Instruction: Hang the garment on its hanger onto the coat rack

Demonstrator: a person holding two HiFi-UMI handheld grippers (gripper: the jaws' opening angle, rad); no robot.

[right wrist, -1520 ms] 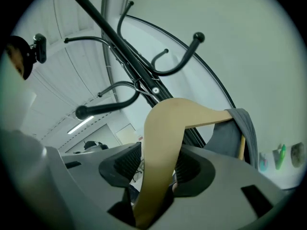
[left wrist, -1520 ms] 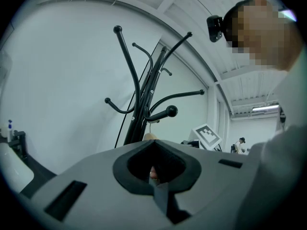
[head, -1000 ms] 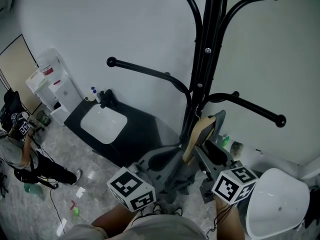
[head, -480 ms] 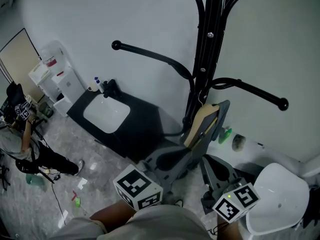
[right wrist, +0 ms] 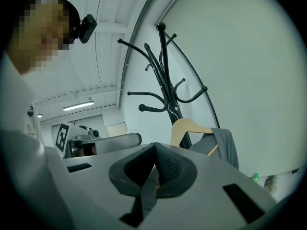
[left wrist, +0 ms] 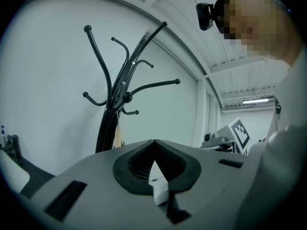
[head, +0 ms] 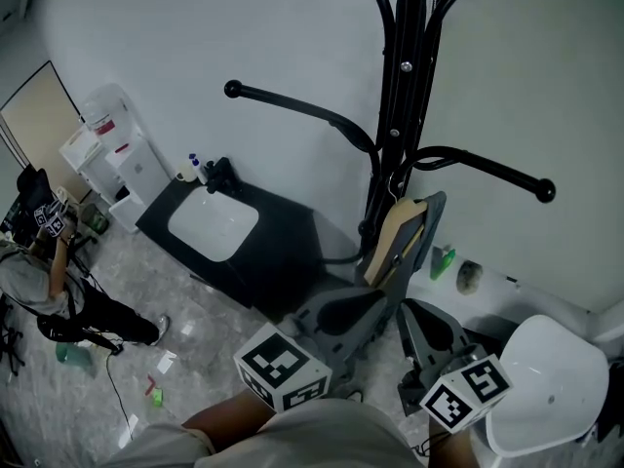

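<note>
The black coat rack [head: 403,86] stands against the white wall. A wooden hanger [head: 395,240] with a grey garment [head: 424,227] hangs from it by the pole, under the lower arms. In the right gripper view the hanger [right wrist: 190,127] and garment [right wrist: 224,146] show free of both grippers. My right gripper [head: 427,328] is low and to the right of the garment, shut with nothing in it. Below the garment, my left gripper [head: 336,315] is also shut and empty. The rack [left wrist: 120,97] rises beyond the left gripper [left wrist: 154,145].
A black counter with a white sink [head: 213,227] stands left of the rack. A white rounded seat [head: 546,388] is at the lower right. A water dispenser [head: 117,159] and a person [head: 39,295] are far left. A green bottle [head: 442,261] lies by the wall.
The right gripper has drawn back from the hanger toward the lower right and its jaws have closed. The hanger with the garment stays on the rack. The left gripper shifted slightly right.
</note>
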